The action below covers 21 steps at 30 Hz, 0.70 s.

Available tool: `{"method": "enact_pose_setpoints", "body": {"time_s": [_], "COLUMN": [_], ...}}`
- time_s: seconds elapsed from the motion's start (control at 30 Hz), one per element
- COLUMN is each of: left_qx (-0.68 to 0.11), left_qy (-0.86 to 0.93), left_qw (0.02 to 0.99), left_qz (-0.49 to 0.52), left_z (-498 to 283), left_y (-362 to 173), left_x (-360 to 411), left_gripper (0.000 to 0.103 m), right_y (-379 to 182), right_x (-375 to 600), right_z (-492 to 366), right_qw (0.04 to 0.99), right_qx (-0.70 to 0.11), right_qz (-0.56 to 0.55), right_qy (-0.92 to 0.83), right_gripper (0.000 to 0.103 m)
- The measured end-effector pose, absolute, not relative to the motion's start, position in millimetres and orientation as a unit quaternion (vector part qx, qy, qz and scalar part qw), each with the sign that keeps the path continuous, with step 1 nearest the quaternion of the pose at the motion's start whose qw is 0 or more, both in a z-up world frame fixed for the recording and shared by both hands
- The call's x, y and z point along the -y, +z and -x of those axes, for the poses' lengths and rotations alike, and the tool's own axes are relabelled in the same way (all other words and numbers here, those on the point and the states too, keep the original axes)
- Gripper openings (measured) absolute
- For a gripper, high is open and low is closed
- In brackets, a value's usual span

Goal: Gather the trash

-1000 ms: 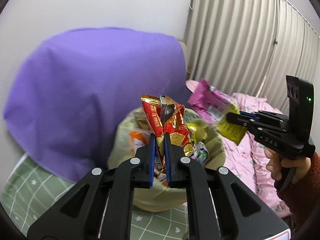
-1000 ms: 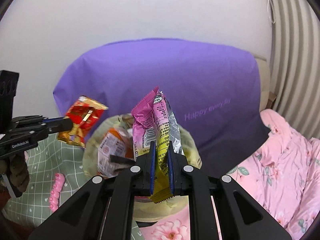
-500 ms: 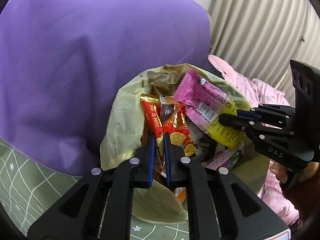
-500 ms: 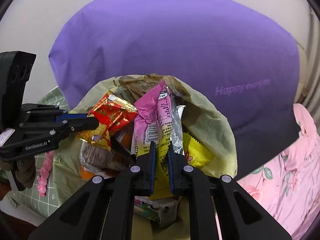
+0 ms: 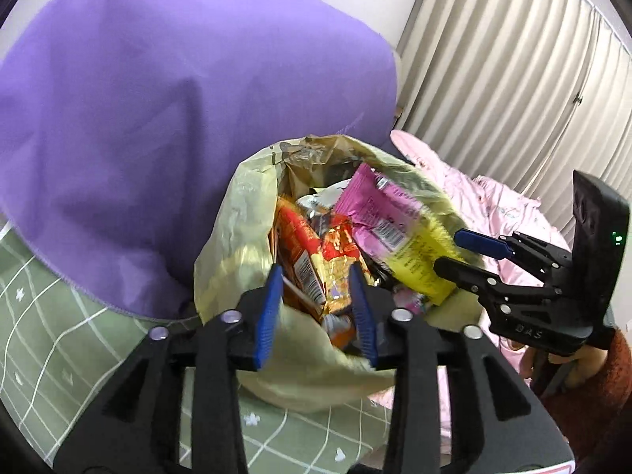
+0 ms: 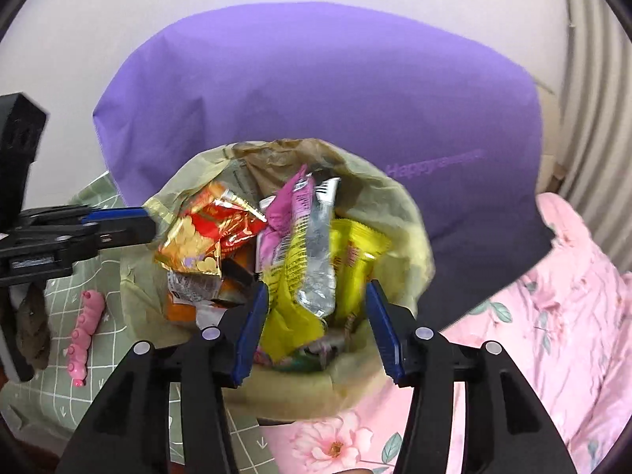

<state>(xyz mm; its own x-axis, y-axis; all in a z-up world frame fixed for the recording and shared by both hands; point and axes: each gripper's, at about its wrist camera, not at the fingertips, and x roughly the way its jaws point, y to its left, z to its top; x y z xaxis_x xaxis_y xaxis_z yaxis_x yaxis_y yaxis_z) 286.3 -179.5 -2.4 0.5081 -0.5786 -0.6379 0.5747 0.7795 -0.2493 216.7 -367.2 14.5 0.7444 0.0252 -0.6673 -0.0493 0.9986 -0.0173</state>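
Observation:
A yellowish plastic trash bag (image 5: 233, 245) (image 6: 407, 217) stands open, stuffed with wrappers. My left gripper (image 5: 314, 276) (image 6: 148, 223) hangs over its near rim, jaws opening. A red-and-gold snack wrapper (image 5: 335, 256) (image 6: 213, 233) lies loose between its blue pads, down among the trash. My right gripper (image 6: 316, 296) (image 5: 460, 251) is over the bag's right side, its jaws opening too. A pink-and-yellow wrapper (image 6: 292, 249) (image 5: 387, 221) sags between its fingers without being pinched.
A big purple cushion (image 5: 158, 118) (image 6: 316, 98) stands right behind the bag. A pink floral quilt (image 6: 553, 316) is to the right, a green checked sheet (image 5: 59, 335) to the left with a pink caterpillar toy (image 6: 85, 331). A curtain (image 5: 513, 79) hangs at the back right.
Both grippers came down from above the bag to its mouth. Each was shut on its wrapper; both have now spread apart and the wrappers rest in the bag.

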Motion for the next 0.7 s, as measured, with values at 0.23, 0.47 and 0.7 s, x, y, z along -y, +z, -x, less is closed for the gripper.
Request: {"method": "enact_pose_setpoints", "body": {"time_s": [0.23, 0.47, 0.7], "left_qx": [-0.335, -0.315, -0.301], "left_qy": [-0.278, -0.181, -0.093], "left_qw": [0.900, 0.932, 0.949], "left_qz": [0.018, -0.002, 0.003], "left_z": [-230, -163, -104], "left_y": [15, 13, 12], "left_x": [122, 61, 8], "left_gripper": [0.054, 0.066, 0.066], "right_y": [30, 42, 41], "right_x": [342, 283, 226], "right_z": [-172, -136, -103], "right_qw": [0.947, 0.954, 0.952], "right_qx": [-0.320, -0.298, -0.291], "right_qz": [-0.005, -0.012, -0.012], "right_qy": [-0.001, 0.043, 0.099], "right_gripper": [0.051, 0.051, 0.051]}}
